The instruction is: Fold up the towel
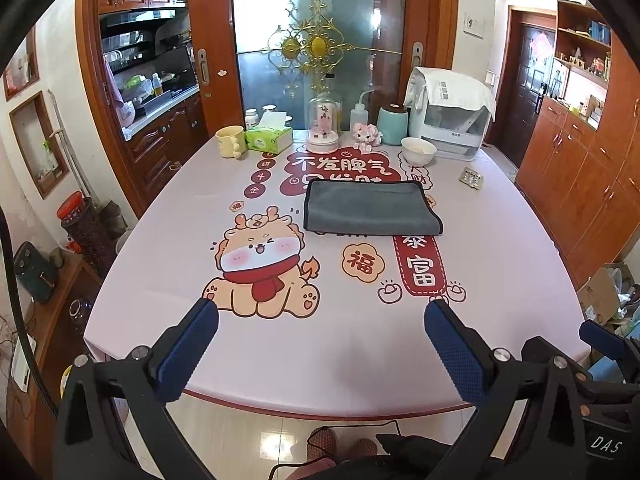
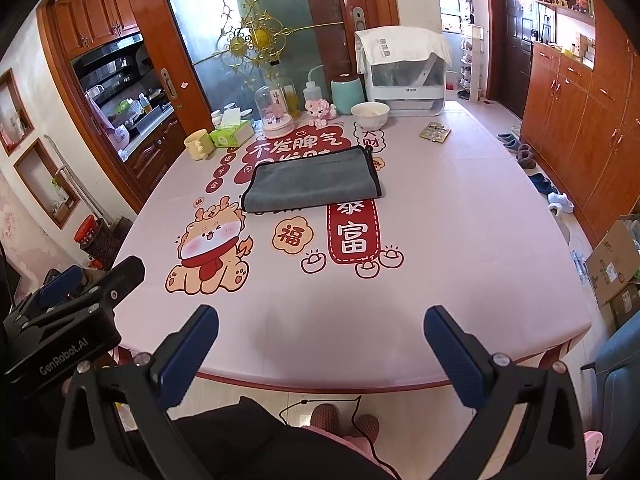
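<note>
A grey towel (image 1: 370,208) with a dark hem lies flat in a folded rectangle on the pink printed tablecloth (image 1: 340,340), past the middle of the table. It also shows in the right wrist view (image 2: 316,184). My left gripper (image 1: 322,312) is open and empty, held near the table's front edge, well short of the towel. My right gripper (image 2: 322,318) is open and empty, also at the front edge. The left gripper's body (image 2: 64,320) shows at the left of the right wrist view.
Along the far edge stand a yellow mug (image 1: 230,142), a green tissue box (image 1: 268,138), a glass dome (image 1: 324,124), a squeeze bottle (image 1: 360,114), a teal jar (image 1: 392,124), a white bowl (image 1: 418,150) and a covered white appliance (image 1: 452,120). A blister pack (image 1: 471,178) lies right of the towel.
</note>
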Motion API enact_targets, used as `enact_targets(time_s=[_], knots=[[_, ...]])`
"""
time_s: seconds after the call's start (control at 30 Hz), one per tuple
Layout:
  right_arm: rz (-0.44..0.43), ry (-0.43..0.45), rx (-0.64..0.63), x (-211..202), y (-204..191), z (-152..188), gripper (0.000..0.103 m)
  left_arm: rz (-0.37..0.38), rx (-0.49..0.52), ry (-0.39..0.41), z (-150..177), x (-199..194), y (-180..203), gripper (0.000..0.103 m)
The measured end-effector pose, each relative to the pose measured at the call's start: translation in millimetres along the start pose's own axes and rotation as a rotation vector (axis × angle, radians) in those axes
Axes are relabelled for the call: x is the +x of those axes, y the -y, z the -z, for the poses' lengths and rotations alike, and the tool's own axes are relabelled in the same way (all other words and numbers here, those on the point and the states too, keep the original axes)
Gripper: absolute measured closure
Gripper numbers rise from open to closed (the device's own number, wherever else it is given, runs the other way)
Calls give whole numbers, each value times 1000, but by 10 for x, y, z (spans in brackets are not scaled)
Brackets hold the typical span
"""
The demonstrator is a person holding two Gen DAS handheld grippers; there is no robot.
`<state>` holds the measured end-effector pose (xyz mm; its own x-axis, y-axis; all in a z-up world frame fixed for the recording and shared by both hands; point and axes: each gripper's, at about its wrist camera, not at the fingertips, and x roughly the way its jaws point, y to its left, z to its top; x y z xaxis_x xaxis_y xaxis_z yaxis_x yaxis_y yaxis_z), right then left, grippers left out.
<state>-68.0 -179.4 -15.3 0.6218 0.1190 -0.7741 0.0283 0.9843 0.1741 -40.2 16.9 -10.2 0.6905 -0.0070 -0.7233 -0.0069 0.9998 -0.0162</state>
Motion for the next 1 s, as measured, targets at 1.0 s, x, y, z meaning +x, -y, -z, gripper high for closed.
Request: enact_targets(time_s=[1.0], knots=[[1,-26,6,125,-17,-30,0,7,15,-13,-10,80,40,1]])
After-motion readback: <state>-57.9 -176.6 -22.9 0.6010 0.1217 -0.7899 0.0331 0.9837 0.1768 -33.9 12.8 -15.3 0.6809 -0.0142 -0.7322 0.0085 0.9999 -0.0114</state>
